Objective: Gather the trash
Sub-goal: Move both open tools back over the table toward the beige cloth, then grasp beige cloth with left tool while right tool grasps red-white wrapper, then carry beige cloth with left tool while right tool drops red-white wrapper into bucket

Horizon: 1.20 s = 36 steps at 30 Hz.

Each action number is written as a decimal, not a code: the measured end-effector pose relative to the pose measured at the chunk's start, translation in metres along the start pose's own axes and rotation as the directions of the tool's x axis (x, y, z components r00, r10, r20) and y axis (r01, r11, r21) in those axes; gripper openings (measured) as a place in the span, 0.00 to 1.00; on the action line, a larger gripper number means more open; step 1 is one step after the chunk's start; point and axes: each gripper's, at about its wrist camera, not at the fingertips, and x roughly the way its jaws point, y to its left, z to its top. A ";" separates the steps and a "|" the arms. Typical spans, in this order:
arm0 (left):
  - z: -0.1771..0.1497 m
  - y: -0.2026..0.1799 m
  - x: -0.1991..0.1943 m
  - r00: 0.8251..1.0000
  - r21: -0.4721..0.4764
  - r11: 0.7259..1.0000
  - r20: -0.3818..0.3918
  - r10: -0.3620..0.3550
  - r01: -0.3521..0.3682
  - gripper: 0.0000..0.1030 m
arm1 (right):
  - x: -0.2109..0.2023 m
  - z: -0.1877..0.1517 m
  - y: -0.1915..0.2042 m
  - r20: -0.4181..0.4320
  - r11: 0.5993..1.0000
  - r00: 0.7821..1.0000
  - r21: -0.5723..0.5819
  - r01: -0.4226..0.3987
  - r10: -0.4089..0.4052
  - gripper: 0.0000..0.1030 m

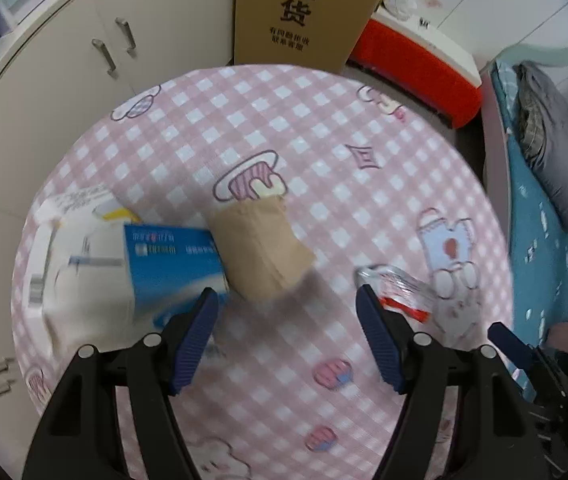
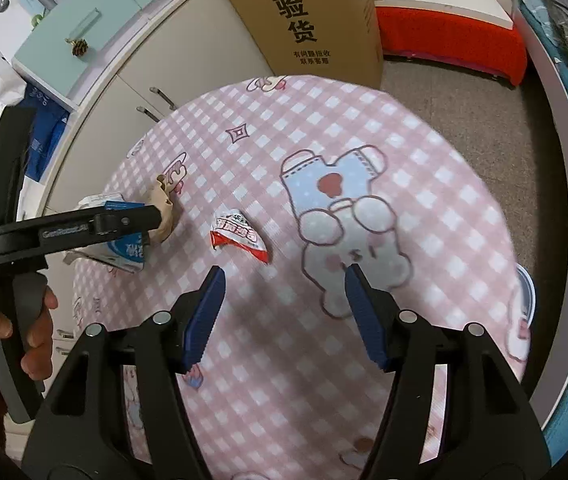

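On a round table with a pink checked cloth (image 1: 324, 152) lie three pieces of trash. A crumpled tan paper napkin (image 1: 261, 246) (image 2: 162, 208) sits near the middle-left. A blue and white carton (image 1: 163, 264) (image 2: 123, 250) lies to its left. A red and white snack wrapper (image 1: 398, 290) (image 2: 237, 234) lies to the right. My left gripper (image 1: 287, 300) hovers open above the cloth, just short of the napkin, with nothing between its fingers. My right gripper (image 2: 284, 276) is open too, just short of the wrapper and empty. The left gripper's black arm (image 2: 83, 232) crosses the carton in the right wrist view.
A tall brown cardboard box (image 1: 304, 12) (image 2: 308, 28) stands behind the table. White cabinets (image 1: 95, 64) run along the left. A red and white chest (image 1: 420, 68) sits at the back right, a bed with a blue sheet (image 1: 540, 232) at the right. A hand (image 2: 23, 332) holds the left gripper.
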 end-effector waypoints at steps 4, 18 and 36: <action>0.012 -0.003 0.010 1.000 0.071 0.997 0.009 0.019 -0.019 0.68 | 0.018 0.006 0.012 -0.007 0.999 1.000 -0.045 0.021 -0.022 0.60; 0.012 0.010 0.011 0.999 0.100 0.994 -0.006 -0.041 0.041 0.11 | 0.066 0.017 0.058 -0.032 0.947 0.993 -0.307 0.098 -0.114 0.51; -0.044 -0.095 -0.046 0.995 0.118 0.991 0.067 -0.077 0.068 0.11 | -0.032 0.012 -0.003 0.040 0.970 0.999 -0.241 -0.017 0.027 0.27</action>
